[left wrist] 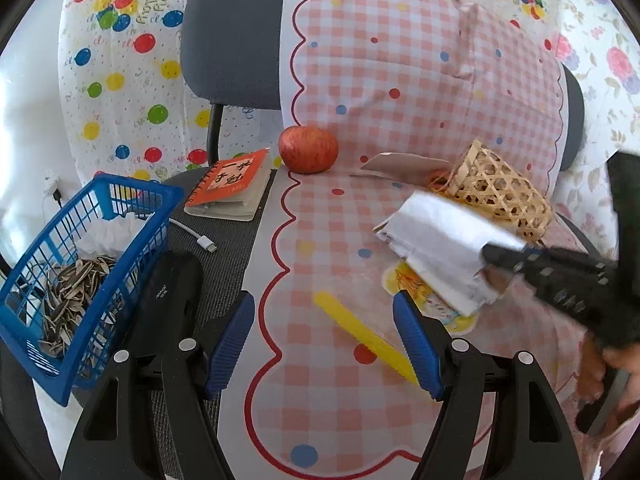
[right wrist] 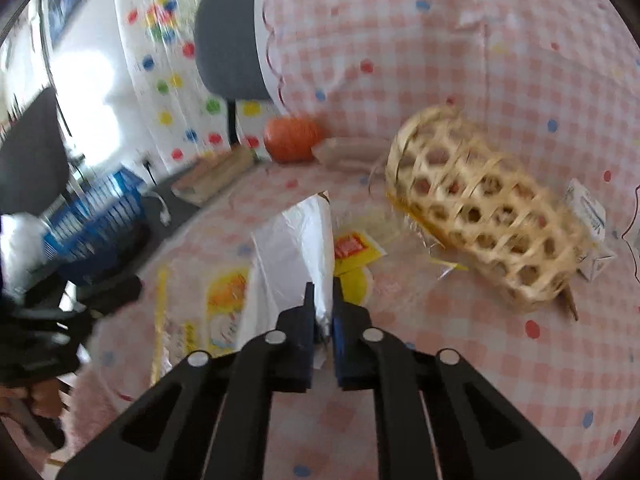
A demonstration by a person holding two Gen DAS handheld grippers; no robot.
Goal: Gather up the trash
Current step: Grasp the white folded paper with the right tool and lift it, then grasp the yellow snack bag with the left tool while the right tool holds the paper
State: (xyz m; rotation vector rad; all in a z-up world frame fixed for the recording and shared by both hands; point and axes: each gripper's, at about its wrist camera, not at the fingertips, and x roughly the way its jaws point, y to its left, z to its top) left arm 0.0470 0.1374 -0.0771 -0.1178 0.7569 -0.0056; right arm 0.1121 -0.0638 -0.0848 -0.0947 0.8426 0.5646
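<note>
The bin [left wrist: 80, 248] sits at the left with seed shells [left wrist: 68, 296] in it. The notebook [left wrist: 230, 186] lies behind it, the apple [left wrist: 308, 149] right of that. The woven basket [left wrist: 496, 188] lies tipped over, farther right

The left wrist camera looks forward and down over the checked cloth [left wrist: 400, 80] from close above. The right wrist camera faces the same way, nearer the wicker basket [right wrist: 480, 204]. Both show the apple [left wrist: 308, 149] and blue crate [left wrist: 80, 256].
</note>
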